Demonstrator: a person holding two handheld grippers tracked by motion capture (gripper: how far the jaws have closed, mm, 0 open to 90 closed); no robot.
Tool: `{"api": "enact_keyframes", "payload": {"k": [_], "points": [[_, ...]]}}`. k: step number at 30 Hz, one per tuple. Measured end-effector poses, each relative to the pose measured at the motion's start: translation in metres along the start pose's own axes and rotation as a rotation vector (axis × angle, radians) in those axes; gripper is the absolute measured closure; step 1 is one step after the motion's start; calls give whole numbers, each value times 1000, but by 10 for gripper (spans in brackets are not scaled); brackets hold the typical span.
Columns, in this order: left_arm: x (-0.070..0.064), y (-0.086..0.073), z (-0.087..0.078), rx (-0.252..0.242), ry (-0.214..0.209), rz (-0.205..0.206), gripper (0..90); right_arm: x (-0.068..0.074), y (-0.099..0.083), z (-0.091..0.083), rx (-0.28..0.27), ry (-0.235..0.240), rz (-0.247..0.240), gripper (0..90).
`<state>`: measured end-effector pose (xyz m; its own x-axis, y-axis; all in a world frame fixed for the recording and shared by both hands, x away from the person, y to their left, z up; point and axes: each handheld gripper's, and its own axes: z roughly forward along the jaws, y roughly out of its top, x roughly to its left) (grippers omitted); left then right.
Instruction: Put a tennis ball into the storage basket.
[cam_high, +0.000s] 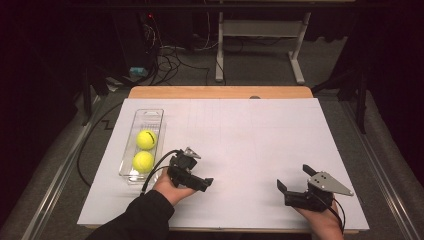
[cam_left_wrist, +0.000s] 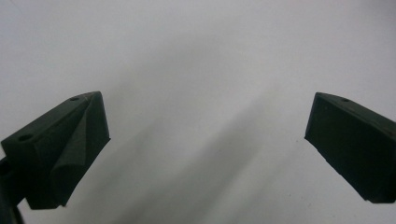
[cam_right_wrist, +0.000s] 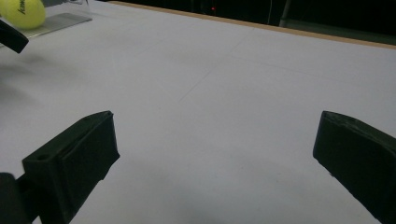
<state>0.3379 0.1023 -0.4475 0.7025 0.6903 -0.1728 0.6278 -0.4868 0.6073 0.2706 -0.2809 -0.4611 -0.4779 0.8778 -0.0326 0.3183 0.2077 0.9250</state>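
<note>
A clear plastic tray (cam_high: 150, 113) lies at the left of the white-covered table (cam_high: 260, 130). It holds two yellow tennis balls, one (cam_high: 146, 139) farther off and one (cam_high: 143, 161) nearer. Just right of the tray's near end is my left gripper (cam_high: 199, 172), open and held by a hand in a black sleeve. In its own view the left gripper (cam_left_wrist: 208, 121) has only white surface between its jaws. My right gripper (cam_high: 295, 178) rests near the front right, open and empty. The right gripper view (cam_right_wrist: 215, 135) shows a ball (cam_right_wrist: 22, 11) at top left.
The table's wooden far edge (cam_high: 220, 92) shows beyond the white sheet. Cables (cam_high: 170, 62) and a white table frame (cam_high: 260, 35) stand on the floor behind. One jaw of the left gripper (cam_right_wrist: 11, 37) shows at the left edge of the right gripper view.
</note>
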Motion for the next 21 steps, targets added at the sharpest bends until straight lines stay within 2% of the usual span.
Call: {"api": "enact_keyframes", "payload": {"k": [3, 5, 6, 7, 9, 11, 13, 16, 18, 20, 21], "points": [[1, -11, -6, -118, 18, 11, 1, 1, 0, 0, -6, 5, 2, 0], [6, -20, -11, -194, 4, 6, 0, 3, 0, 0, -10, 9, 4, 0], [8, -23, -13, -212, -1, 4, 0, 5, 1, 0, -11, 9, 2, 0], [10, -28, -15, -257, -8, 5, 0, 6, 1, 0, -12, 13, 2, 0], [11, -34, -20, -312, -13, 21, 2, 9, 1, 0, -20, 18, 4, 0], [11, -38, -27, -352, -19, 35, 2, 13, 2, -1, -25, 18, 6, 0], [12, -41, -31, -384, -58, 30, 3, 15, 2, -2, -30, 18, 20, 0], [11, -47, -37, -442, -47, 57, 3, 18, 2, -5, -38, 14, 26, 0], [12, -49, -39, -454, -52, 53, 3, 19, 2, -10, -45, 4, 31, 0], [12, -50, -40, -469, -79, 44, 2, 19, 2, -15, -53, -6, 32, 0], [12, -50, -40, -473, -68, 53, 2, 18, 1, -16, -59, -11, 37, 0]]}}
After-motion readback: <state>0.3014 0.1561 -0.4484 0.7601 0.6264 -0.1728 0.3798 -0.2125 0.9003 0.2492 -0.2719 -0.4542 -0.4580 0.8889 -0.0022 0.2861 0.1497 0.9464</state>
